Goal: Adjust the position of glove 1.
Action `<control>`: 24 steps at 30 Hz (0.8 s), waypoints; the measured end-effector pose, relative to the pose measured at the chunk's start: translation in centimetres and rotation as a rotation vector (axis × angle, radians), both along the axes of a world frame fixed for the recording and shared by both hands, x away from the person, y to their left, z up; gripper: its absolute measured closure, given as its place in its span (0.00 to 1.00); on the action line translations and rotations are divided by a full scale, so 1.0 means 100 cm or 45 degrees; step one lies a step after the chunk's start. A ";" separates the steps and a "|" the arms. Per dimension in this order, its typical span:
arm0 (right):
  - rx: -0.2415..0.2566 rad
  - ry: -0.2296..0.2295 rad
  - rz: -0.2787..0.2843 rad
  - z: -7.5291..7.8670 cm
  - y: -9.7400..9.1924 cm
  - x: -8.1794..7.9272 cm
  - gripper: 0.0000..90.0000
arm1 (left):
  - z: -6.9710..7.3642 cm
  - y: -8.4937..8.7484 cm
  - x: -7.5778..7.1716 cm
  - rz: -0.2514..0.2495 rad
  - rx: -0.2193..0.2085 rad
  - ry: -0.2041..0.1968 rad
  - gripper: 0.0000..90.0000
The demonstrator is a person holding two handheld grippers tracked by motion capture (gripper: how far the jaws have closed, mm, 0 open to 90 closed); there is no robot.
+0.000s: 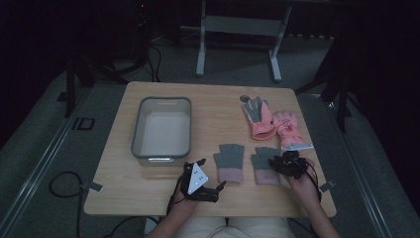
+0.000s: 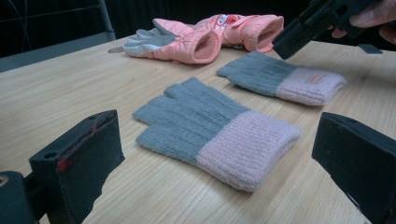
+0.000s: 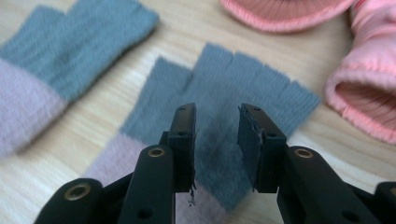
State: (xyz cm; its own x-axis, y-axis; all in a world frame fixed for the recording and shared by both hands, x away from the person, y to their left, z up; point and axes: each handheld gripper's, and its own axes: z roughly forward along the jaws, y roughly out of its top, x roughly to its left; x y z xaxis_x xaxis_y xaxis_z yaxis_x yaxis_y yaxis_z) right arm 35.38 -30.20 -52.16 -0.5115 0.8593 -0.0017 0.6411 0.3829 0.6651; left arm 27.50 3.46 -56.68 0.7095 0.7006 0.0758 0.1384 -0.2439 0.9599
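Both grippers work at the near edge of the table point(image 1: 148, 196). Left gripper point(image 1: 214, 190) rests low by that edge, its hand point(image 1: 184, 202) coming up from below and the grey three-cornered plate on top; its jaws stand wide apart with nothing between them, aimed level across the wood at the left grey knit glove point(image 2: 215, 133). Right gripper point(image 1: 275, 162) is held above the right grey knit glove point(image 1: 266, 166), tilted down onto it, with the right hand point(image 1: 303, 186) gripping its body from behind. In the right gripper view its jaws are parted a little over the grey knit and hold nothing; the pads do not press on the fabric.

By size: the grey plastic bin point(image 1: 162, 128) stands on the left half of the table. Two pink winter gloves point(image 1: 275, 124) lie overlapping at the far right, one with grey fingers. The two grey knit gloves lie flat side by side, near but apart, pale pink cuffs toward the person, fingers pointing away, between the bin and the right edge.
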 end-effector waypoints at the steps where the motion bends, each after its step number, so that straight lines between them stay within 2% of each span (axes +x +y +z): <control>1: 0.007 0.016 0.009 -0.001 -0.002 0.001 0.74 | 0.000 0.000 0.000 0.001 0.000 0.000 0.01; 7: 0.018 0.060 0.044 -0.008 -0.004 0.000 0.73 | 0.000 0.000 0.000 0.001 0.000 0.000 0.01; 12: -0.008 0.072 0.047 -0.016 -0.002 0.000 0.73 | 0.000 0.000 0.000 0.000 0.005 -0.003 0.01; 15: -0.012 0.087 0.042 -0.018 -0.002 0.001 0.81 | 0.000 0.000 0.000 -0.001 0.005 -0.003 0.01; 18: -0.058 0.082 0.037 -0.018 0.002 0.001 0.91 | 0.000 0.000 0.000 0.000 0.004 -0.001 0.01; 21: -0.086 0.066 0.010 -0.017 0.007 -0.001 0.95 | 0.000 0.000 0.000 0.001 0.003 -0.001 0.01; 24: -0.024 0.071 -0.022 -0.011 0.005 -0.003 0.96 | 0.000 0.000 0.000 0.001 0.003 0.000 0.01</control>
